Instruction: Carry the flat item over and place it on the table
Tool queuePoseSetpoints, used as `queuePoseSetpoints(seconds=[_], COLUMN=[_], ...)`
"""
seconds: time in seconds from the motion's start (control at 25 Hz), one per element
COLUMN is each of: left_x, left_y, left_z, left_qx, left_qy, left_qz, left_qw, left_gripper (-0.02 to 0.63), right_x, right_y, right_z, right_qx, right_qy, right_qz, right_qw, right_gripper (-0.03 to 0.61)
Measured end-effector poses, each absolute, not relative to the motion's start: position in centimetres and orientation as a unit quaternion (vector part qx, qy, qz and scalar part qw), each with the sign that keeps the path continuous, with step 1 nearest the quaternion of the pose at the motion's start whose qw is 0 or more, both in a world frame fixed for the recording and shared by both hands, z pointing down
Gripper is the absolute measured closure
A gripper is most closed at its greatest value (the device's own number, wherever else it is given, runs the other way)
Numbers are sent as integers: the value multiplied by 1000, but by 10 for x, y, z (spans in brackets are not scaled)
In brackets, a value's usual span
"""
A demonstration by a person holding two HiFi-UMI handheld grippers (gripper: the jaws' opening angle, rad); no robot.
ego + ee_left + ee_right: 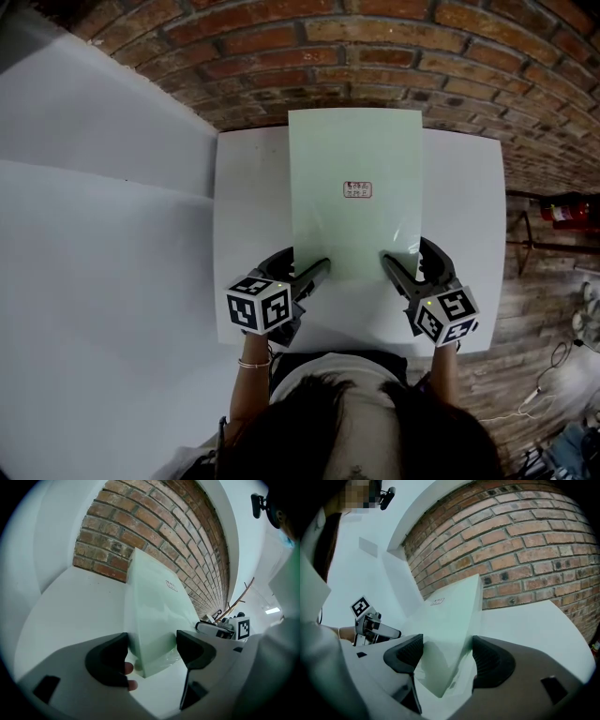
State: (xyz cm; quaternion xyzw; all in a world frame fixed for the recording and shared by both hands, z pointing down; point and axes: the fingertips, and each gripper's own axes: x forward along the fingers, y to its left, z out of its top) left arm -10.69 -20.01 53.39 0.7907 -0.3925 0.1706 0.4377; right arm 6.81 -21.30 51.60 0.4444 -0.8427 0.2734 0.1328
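Observation:
A pale green flat board (354, 187) with a small red-printed label hangs over the white table (459, 234), its far edge reaching past the table's back edge. My left gripper (314, 267) is shut on its near left corner and my right gripper (398, 267) on its near right corner. In the left gripper view the board (159, 616) fills the gap between the jaws of the left gripper (152, 651), its corner just above the table (70, 611). The right gripper view shows the same for the board (450, 620) and the right gripper (447, 656).
A brick wall (375, 56) stands right behind the table. White panels (94, 187) run along the left. A red fire extinguisher (562, 211) and cables lie on the wooden floor at the right. The person's body is at the table's near edge.

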Motion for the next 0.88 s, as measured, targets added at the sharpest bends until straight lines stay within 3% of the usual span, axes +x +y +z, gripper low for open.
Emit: queuePoseSetpoints(seconds=[0.88], left_x=[-106], left_y=[-208], left_z=[567], left_qx=[769], left_qy=[-390], left_qz=[187], left_qw=[471], left_gripper=[275], right_x=[69], right_y=[-224], right_z=[551], right_qx=[435], right_qy=[-833], right_qz=[307], right_qw=[151], right_gripper=[238])
